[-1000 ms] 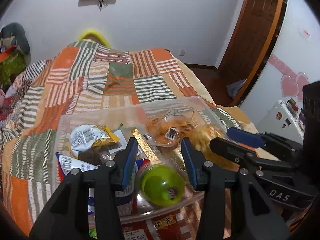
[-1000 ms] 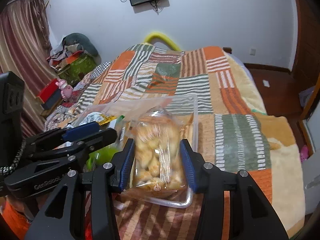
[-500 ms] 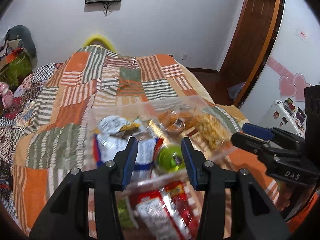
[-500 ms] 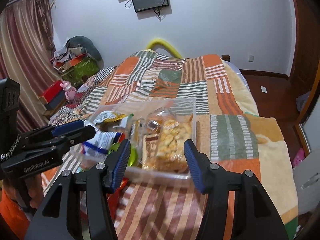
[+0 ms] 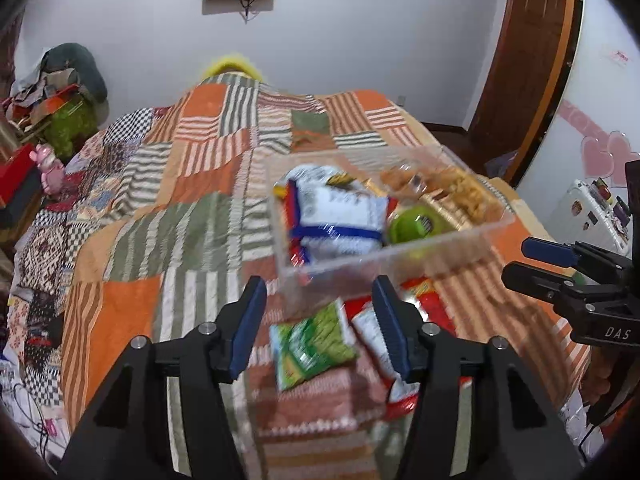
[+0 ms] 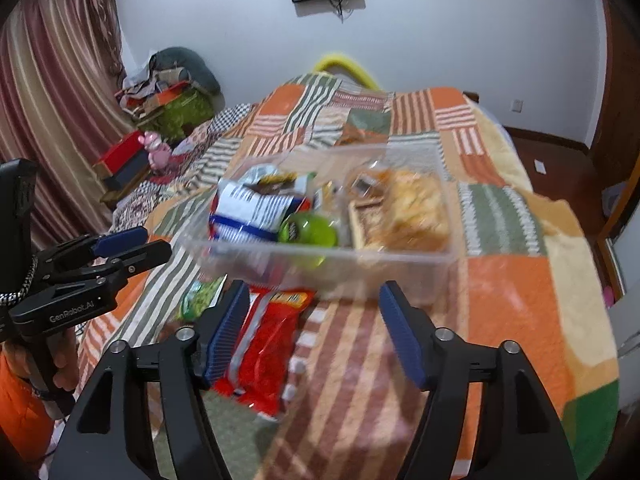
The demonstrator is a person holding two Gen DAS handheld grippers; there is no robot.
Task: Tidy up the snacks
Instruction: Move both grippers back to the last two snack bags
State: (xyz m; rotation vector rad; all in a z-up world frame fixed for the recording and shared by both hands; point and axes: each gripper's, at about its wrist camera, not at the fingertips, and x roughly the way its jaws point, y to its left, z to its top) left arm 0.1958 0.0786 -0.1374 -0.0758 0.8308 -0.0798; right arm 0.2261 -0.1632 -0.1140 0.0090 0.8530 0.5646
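A clear plastic bin (image 5: 384,256) (image 6: 340,260) sits on the patchwork bedspread and holds a blue-and-white bag (image 5: 340,216), a green lidded cup (image 5: 416,222) (image 6: 308,232) and a bag of golden puffs (image 6: 412,208). In front of the bin lie a green snack pack (image 5: 312,340) and a red snack pack (image 6: 268,344). My left gripper (image 5: 320,320) is open and empty above the green pack. My right gripper (image 6: 312,328) is open and empty above the red pack, short of the bin.
The bedspread (image 5: 180,208) stretches back to the white wall. A pile of clothes and boxes (image 6: 168,92) stands at the left by the curtain. The bed's right edge drops to a wooden floor (image 6: 552,160) beside a door.
Both grippers have pulled back and up from the bin. The right gripper let go of the puff bag, which now lies in the bin. Loose packs in front have come into view.
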